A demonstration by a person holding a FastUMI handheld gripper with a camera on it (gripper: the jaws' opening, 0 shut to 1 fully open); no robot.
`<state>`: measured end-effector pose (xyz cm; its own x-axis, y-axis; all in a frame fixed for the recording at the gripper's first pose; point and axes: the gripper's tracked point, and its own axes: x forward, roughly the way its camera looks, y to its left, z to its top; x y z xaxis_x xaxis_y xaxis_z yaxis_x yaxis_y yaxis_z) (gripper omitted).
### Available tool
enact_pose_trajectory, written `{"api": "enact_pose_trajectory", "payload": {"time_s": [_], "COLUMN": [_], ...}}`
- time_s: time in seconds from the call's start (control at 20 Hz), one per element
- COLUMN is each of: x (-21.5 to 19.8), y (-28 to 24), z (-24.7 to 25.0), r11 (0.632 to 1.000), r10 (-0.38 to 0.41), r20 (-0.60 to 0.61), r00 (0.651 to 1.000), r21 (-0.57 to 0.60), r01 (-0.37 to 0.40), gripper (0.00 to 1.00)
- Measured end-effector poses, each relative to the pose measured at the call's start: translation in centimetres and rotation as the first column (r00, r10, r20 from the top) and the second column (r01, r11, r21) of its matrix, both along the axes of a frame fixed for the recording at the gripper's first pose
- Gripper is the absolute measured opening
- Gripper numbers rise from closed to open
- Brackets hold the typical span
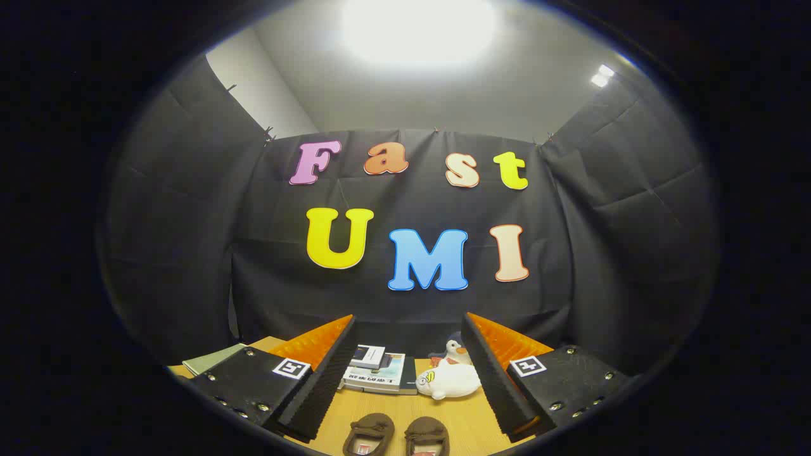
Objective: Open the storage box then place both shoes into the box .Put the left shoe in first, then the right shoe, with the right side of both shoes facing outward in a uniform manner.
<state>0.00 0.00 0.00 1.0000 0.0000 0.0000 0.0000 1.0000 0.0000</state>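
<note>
gripper (408, 373) fingers apart, empty, both shoes (396, 436) btwn them

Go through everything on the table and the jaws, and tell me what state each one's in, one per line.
gripper: jaws wide apart, holding nothing.
brown shoes: side by side on the table between the jaws, openings up, not yet picked up.
stack of books: lying flat beyond the shoes.
white plush toy: lying on its side beside the books.
penguin plush: upright behind the white plush.
table: bears them all.
</note>
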Motion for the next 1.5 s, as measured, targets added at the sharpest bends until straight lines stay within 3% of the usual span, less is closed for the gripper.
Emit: {"api": "enact_pose_trajectory", "payload": {"time_s": [1.5], "x": [-0.7], "y": [2.1], "z": [-1.2], "r11": [0.999], "r10": [0.024], "r20": [-0.022], "r00": [0.999], "r21": [0.035], "r01": [-0.023], "gripper": [0.99]}}
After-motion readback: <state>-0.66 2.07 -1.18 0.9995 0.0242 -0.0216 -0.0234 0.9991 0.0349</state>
